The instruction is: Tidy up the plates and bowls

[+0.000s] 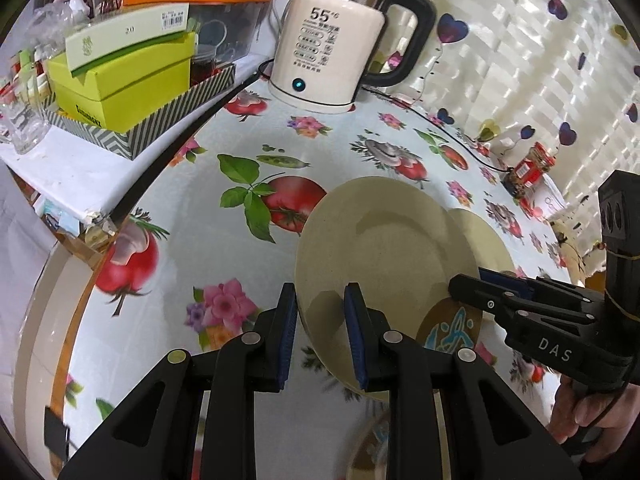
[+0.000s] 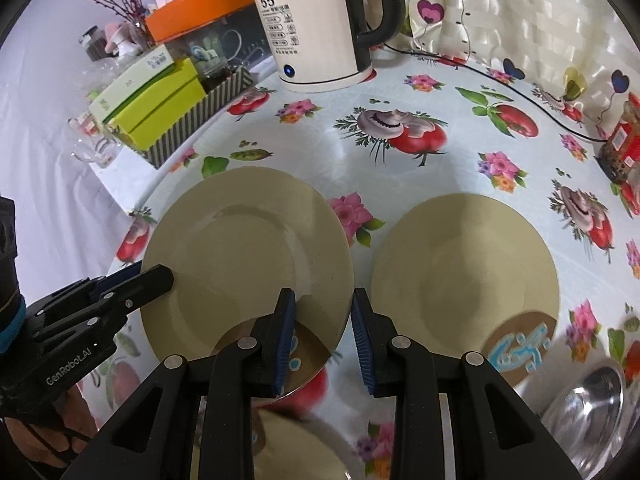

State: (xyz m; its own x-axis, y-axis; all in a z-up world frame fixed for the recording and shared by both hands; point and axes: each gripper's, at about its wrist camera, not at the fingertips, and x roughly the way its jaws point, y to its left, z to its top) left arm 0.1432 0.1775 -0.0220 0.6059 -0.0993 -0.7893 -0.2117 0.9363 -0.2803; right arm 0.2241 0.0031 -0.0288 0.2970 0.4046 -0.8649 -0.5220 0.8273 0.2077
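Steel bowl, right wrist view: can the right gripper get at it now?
Probably not yet. The right gripper is shut on the rim of the beige plate, shared with the left gripper. The steel bowl sits close with nothing between, so it should be reachable once the plate is released.

Landmark: cream plate (image 1: 384, 256), tilted above the floral tablecloth (image 1: 208, 216).
Left gripper (image 1: 320, 332): jaws clamped on the plate's near rim.
Right gripper (image 1: 476, 288): at the plate's right rim.
Kettle (image 1: 328, 48): well beyond the plate.
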